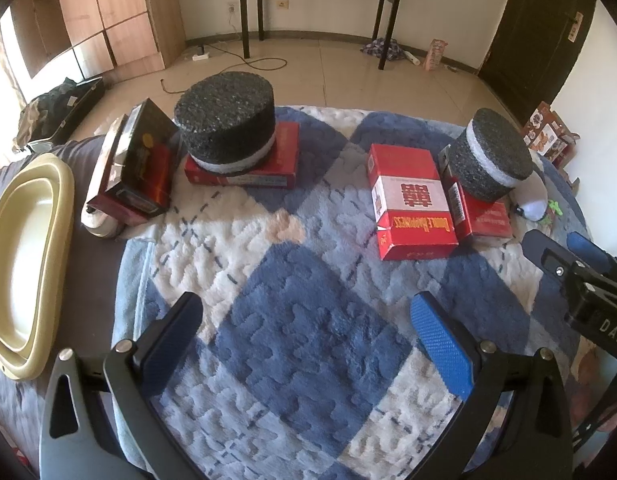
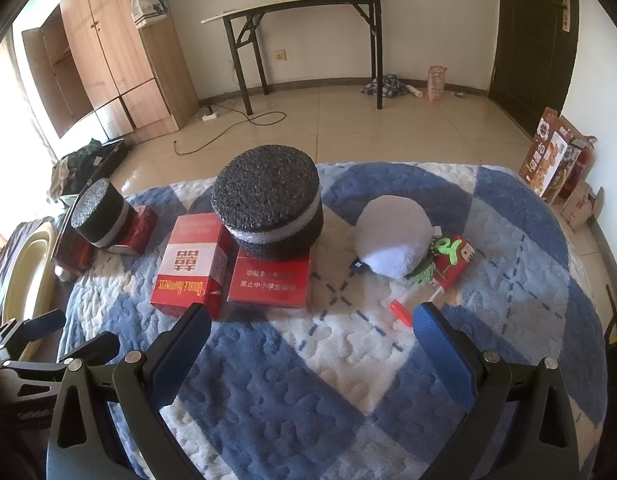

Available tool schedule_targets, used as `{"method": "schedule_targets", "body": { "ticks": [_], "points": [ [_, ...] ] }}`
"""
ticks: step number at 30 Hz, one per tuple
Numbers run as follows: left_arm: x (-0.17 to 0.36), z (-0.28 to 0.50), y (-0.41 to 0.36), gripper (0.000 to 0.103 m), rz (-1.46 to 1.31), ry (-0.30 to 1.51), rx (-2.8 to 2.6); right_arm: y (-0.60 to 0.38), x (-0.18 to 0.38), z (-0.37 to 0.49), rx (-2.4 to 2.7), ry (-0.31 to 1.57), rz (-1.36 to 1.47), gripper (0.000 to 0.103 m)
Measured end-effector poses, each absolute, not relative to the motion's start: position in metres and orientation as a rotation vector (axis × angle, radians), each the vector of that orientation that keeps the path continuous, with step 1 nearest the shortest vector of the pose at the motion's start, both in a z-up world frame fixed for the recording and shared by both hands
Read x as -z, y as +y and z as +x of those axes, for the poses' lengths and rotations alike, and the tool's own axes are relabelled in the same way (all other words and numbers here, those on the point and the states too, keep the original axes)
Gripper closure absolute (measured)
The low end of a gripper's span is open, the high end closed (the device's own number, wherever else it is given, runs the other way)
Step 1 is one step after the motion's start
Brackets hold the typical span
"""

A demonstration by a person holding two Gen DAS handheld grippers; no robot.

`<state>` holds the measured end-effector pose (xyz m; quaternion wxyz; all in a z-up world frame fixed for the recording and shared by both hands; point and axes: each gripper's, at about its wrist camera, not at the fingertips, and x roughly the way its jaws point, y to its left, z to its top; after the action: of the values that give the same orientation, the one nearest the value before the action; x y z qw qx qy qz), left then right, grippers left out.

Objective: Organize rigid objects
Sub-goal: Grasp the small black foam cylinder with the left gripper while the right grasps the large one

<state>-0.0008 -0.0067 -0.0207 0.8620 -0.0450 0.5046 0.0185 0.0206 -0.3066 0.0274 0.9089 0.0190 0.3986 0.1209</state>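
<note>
On a blue and white blanket [image 1: 308,320] lie several red boxes. A black foam cylinder [image 1: 226,120] sits on a red box [image 1: 284,152] at the left, beside a tilted dark red box [image 1: 136,160]. A Double Happiness box [image 1: 412,204] lies at the right, next to a second foam cylinder [image 1: 490,152] on another red box [image 1: 488,220]. In the right wrist view that cylinder [image 2: 268,208] sits on its red box [image 2: 268,284] next to the Double Happiness box [image 2: 188,264]. My left gripper [image 1: 308,328] and right gripper [image 2: 308,340] are open and empty above the blanket.
A cream basin [image 1: 24,264] stands at the left edge of the bed. A white plush ball [image 2: 392,236] and a red and green toy [image 2: 448,260] lie at the right. A folding table [image 2: 308,12], a wardrobe [image 2: 108,52] and snack boxes [image 2: 552,160] stand beyond on the floor.
</note>
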Motion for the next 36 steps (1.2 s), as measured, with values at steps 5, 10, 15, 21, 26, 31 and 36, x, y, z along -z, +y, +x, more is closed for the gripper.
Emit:
{"method": "schedule_targets", "body": {
  "ticks": [5, 10, 15, 21, 26, 31, 36],
  "points": [
    [0.015, -0.002, -0.006, 0.000, -0.086, 1.045, -0.039, -0.306, -0.026, 0.018, -0.257, 0.831, 0.032, 0.000],
    [-0.004, -0.006, 0.011, 0.000, -0.192, 1.016, -0.025, -0.321, -0.036, 0.016, -0.248, 0.800, 0.069, 0.000],
    [-0.036, -0.006, 0.043, 0.000, -0.251, 0.935, -0.024, -0.354, -0.047, 0.009, -0.199, 0.753, 0.176, 0.000],
    [-0.052, 0.023, 0.070, 0.000, -0.225, 0.963, -0.082, -0.339, -0.052, 0.025, -0.202, 0.770, 0.152, 0.000],
    [-0.039, 0.062, 0.051, 0.000, -0.136, 0.971, -0.016, -0.305, -0.053, 0.047, -0.242, 0.762, 0.061, 0.000],
    [-0.011, 0.093, 0.050, 0.000, -0.078, 1.016, -0.045, -0.288, -0.039, 0.077, -0.263, 0.803, 0.032, 0.000],
    [0.004, 0.107, 0.054, 0.000, -0.060, 1.021, -0.038, -0.280, -0.034, 0.093, -0.265, 0.767, 0.007, 0.002]
  ]
}}
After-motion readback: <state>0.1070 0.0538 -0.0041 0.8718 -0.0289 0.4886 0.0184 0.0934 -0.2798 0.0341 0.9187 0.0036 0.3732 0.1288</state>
